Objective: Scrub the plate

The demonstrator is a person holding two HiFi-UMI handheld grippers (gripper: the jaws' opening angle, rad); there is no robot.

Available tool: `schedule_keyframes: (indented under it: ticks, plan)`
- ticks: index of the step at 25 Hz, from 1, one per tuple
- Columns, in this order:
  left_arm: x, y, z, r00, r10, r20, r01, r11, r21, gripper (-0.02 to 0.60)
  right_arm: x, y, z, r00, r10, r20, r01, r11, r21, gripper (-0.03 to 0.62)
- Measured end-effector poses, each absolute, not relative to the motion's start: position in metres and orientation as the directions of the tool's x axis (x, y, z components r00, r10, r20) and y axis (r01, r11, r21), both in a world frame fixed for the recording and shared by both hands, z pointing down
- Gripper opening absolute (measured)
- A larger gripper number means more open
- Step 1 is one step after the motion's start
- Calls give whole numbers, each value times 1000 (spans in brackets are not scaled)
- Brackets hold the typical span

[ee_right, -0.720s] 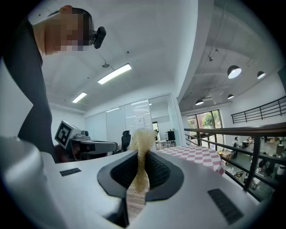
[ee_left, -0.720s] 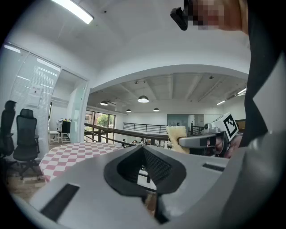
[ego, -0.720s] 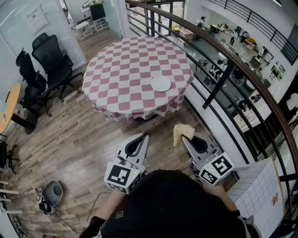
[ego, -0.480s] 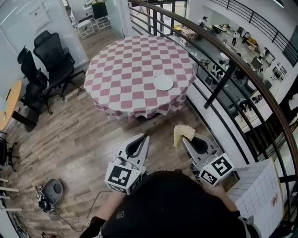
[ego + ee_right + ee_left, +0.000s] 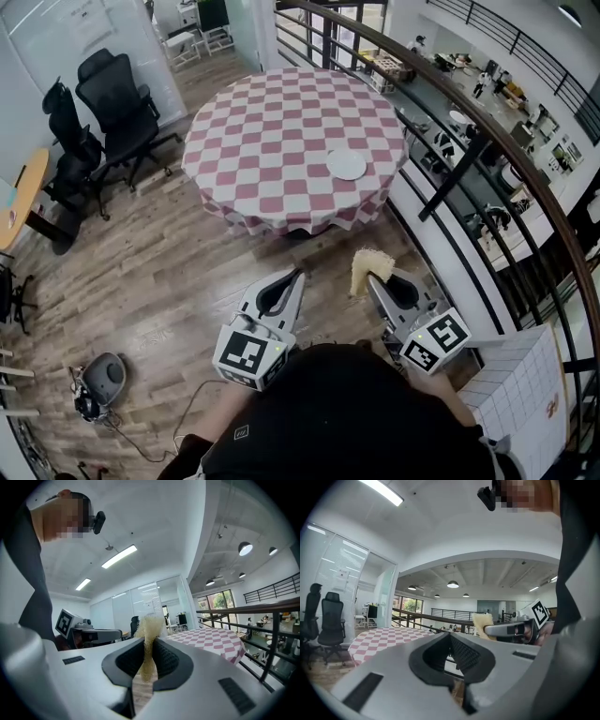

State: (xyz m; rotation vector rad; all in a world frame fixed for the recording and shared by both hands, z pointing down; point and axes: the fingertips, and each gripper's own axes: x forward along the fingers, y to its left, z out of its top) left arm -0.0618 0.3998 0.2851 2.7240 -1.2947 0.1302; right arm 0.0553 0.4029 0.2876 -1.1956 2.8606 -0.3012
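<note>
I am looking down from the head view onto a round table (image 5: 246, 112) under a red-and-white checked cloth. It stands on a wood floor (image 5: 159, 272) beside a curved dark railing (image 5: 487, 164).

The plate (image 5: 346, 164) is white and round. It lies flat on the cloth near the table's right edge, on the side closest to the railing.

Both grippers sit low in the picture, just ahead of the person's dark top. They point toward the table and are well apart from it and from the plate.

The left gripper (image 5: 298, 274) is clenched, its two jaws pressed tip to tip. Its own view shows the dark pads meeting with only the floor behind them.

The right gripper (image 5: 372, 277) is clamped on a pad (image 5: 367, 265) of pale yellow, coarse fibre. In the right gripper view the pad stands upright, pinched between the two dark pads. Its frayed top rises above the jaw tips, and a strip of it hangs down into the gap. In the left gripper view the same pad shows off to the right, sticking out of the other gripper's tip.

Two black office chairs (image 5: 117, 98) stand left of the table by a glass wall. A white gridded box (image 5: 520, 384) sits at the lower right, beside the railing.
</note>
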Motion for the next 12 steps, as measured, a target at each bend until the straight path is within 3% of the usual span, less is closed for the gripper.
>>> schedule_keyframes:
  ticks: [12]
  plan:
    - [-150, 404, 298, 601, -788, 135, -799, -589, 117, 7, -28, 395, 309, -715, -686, 136, -694, 673, -255, 52]
